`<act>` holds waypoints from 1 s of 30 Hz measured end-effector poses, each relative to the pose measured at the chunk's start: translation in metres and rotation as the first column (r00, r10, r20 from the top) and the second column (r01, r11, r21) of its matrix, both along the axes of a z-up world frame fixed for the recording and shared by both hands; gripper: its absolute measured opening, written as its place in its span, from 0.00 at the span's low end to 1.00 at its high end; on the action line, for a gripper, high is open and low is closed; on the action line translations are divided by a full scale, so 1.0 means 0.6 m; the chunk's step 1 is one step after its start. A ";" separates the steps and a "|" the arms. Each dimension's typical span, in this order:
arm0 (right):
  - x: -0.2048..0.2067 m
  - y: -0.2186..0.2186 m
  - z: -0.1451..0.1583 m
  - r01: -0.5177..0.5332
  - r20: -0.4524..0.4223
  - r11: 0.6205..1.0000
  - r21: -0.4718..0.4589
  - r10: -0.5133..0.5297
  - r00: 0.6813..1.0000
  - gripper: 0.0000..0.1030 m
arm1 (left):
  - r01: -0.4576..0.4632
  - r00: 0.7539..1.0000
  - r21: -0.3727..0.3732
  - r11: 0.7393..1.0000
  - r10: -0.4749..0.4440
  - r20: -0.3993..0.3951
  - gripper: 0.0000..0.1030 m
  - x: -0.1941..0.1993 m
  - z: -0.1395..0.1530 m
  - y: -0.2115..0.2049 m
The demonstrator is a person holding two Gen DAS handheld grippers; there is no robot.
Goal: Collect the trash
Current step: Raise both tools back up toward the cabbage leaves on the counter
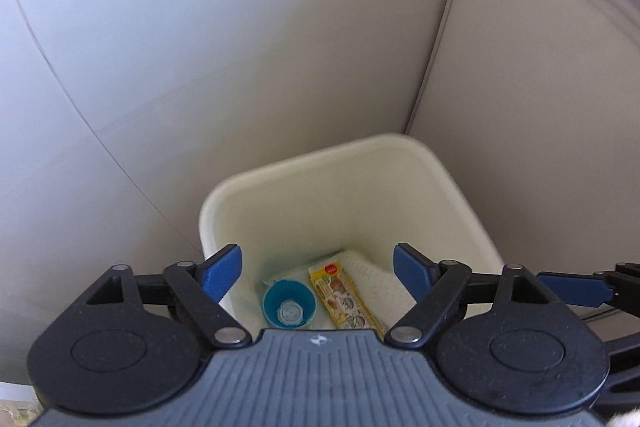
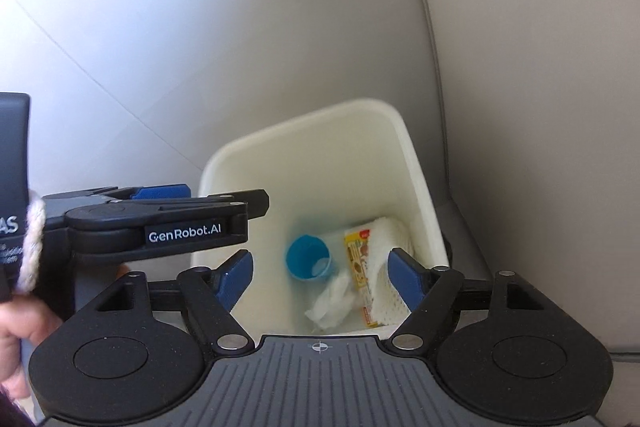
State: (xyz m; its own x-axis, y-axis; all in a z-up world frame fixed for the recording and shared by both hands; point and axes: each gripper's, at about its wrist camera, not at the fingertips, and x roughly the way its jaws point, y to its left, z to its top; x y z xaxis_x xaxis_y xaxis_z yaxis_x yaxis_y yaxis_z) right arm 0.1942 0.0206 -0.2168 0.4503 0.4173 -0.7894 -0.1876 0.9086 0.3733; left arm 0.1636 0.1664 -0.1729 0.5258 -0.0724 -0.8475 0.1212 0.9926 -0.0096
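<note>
Both claws wide, empty: left gripper (image 1: 318, 269), right gripper (image 2: 320, 273) above white bin (image 2: 416, 163). Blue cup (image 2: 308, 258), yellow wrapper (image 2: 358, 267) inside, 12 o'clock. Risk: fingers catching rim, tipping bin.

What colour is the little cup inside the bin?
The cup is bright blue, lying in the white bin. It shows best in the right wrist view.

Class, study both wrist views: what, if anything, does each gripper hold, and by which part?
Nothing. The left gripper and right gripper both stand open and empty above the bin; the blue cup lies inside it.
</note>
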 end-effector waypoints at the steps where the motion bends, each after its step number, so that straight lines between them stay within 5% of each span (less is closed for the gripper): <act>1: -0.007 -0.004 0.017 0.001 0.019 1.000 0.004 -0.001 1.000 0.74 | 0.006 1.000 -0.003 1.000 -0.006 0.018 0.83 -0.005 0.015 0.000; 10: -0.068 -0.042 0.193 -0.007 0.202 1.000 0.022 0.002 0.979 0.84 | 0.056 0.982 -0.034 0.998 -0.049 0.183 0.98 -0.031 0.172 -0.017; 17: -0.104 -0.092 0.307 0.010 0.296 1.000 -0.004 -0.008 0.955 0.88 | 0.125 0.953 -0.089 0.988 -0.094 0.288 0.99 -0.030 0.277 -0.053; 21: -0.117 -0.140 0.361 0.048 0.333 0.999 -0.006 -0.043 0.942 0.93 | 0.162 0.940 -0.124 0.979 -0.115 0.322 0.99 -0.010 0.301 -0.078; 30: -0.100 -0.296 0.421 0.251 0.366 0.967 -0.045 -0.217 0.905 0.93 | 0.274 0.893 -0.067 0.959 -0.228 0.388 0.99 0.035 0.345 -0.177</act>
State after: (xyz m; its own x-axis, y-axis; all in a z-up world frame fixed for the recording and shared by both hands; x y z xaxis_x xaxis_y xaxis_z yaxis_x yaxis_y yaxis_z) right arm 0.1342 -0.1570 0.0355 0.7837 0.2011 -0.5877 -0.0705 0.9688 0.2374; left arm 0.1848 0.0602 0.0341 0.7520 -0.3306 -0.5703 0.3839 0.9229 -0.0288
